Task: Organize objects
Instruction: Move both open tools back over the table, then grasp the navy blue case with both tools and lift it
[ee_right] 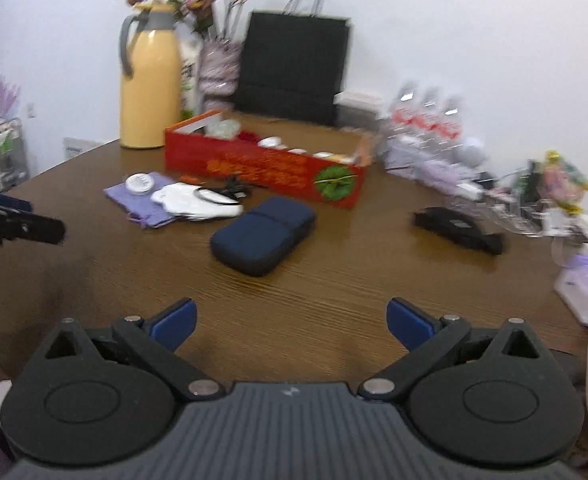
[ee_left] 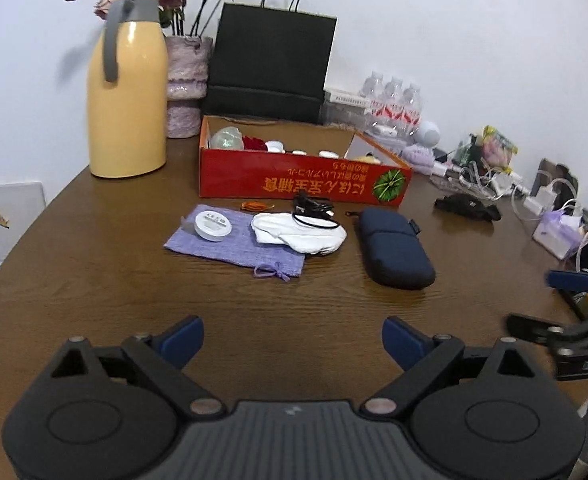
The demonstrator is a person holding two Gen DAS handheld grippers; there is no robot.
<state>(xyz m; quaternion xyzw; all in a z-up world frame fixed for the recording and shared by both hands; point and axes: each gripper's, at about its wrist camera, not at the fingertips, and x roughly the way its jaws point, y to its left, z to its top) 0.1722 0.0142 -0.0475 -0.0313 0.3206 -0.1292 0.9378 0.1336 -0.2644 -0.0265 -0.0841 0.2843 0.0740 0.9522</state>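
Brown wooden tabletop (ee_left: 93, 280) holds a navy case (ee_left: 394, 248) before the red box (ee_left: 294, 180), its long axis diagonal. Left gripper (ee_left: 292, 340) and right gripper (ee_right: 291, 320) both hover spread, empty.

My left gripper (ee_left: 293, 340) is wide open, its blue-padded fingers (ee_left: 185, 338) spread apart with nothing between them, tilted downward. My right gripper (ee_right: 291, 320) is the same: jaws wide apart, empty, angled down. Each one shows at the edge of the other's view, so they sit side by side, apart.
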